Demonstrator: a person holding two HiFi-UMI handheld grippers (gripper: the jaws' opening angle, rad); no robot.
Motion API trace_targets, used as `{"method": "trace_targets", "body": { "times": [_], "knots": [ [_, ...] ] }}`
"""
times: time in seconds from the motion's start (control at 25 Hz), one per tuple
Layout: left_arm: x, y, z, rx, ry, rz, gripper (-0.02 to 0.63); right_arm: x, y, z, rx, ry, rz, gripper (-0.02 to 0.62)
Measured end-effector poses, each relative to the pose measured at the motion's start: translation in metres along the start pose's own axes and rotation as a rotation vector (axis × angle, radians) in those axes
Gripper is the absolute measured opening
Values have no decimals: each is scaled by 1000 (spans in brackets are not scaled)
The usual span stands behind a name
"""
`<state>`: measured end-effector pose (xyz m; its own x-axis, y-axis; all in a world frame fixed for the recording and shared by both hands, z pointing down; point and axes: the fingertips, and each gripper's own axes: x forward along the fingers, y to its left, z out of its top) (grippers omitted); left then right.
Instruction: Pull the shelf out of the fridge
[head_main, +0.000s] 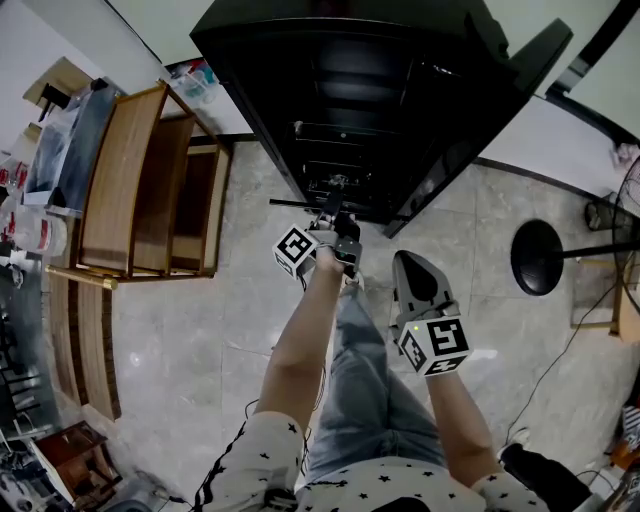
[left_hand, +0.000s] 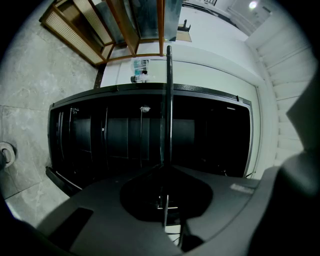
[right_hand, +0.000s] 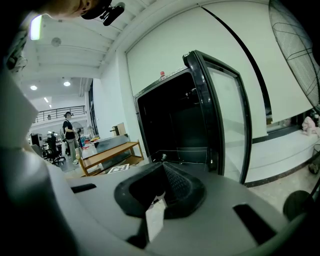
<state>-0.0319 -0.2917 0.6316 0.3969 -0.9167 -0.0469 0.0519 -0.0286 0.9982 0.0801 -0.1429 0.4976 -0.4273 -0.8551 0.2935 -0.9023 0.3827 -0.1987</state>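
**A:** Star-print shirt (head_main: 400, 490) fills the bottom of the head view, closest thing. Next out is the right gripper (right_hand: 162, 168). Its jaws are pressed together with nothing between them. It hangs over the marble floor (head_main: 200, 330), short of the fridge's front edge, on the open door (right_hand: 225, 120) side.

**B:** Left one?

**A:** Left gripper (left_hand: 165, 167) is clenched on the shelf (left_hand: 168, 100). The thin dark rim runs edge-on straight into the closed jaws. It's gripped at the shelf's front edge, low in the fridge (head_main: 380, 90) opening.

**B:** Progress?

**A:** Early to middle, I'd say. The door's open and the grip is made. The shelf's front rim looks just past the fridge's front edge, with clear glass poking out in the right gripper view. Most of the shelf looks to be inside. Can't tell how deep the back edge sits, the cavity is too dark.

**B:** What's left?

**A:** Probably the bulk of the pull, drawing it level until the back edge clears the fridge's front edge. The right gripper is well apart from the shelf, off to the door side. My guess is it takes the free side once more glass is out.
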Motion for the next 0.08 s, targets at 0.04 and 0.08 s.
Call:
{"method": "trace_targets", "body": {
  "times": [0.04, 0.08],
  "knots": [
    [0, 0, 0, -1, 1, -1, 21, 0, 0, 0, 0, 0, 0, -8],
    [1, 0, 0, -2, 2, -3, 21, 1, -1, 1, -1, 0, 1, -8]
  ]
}}
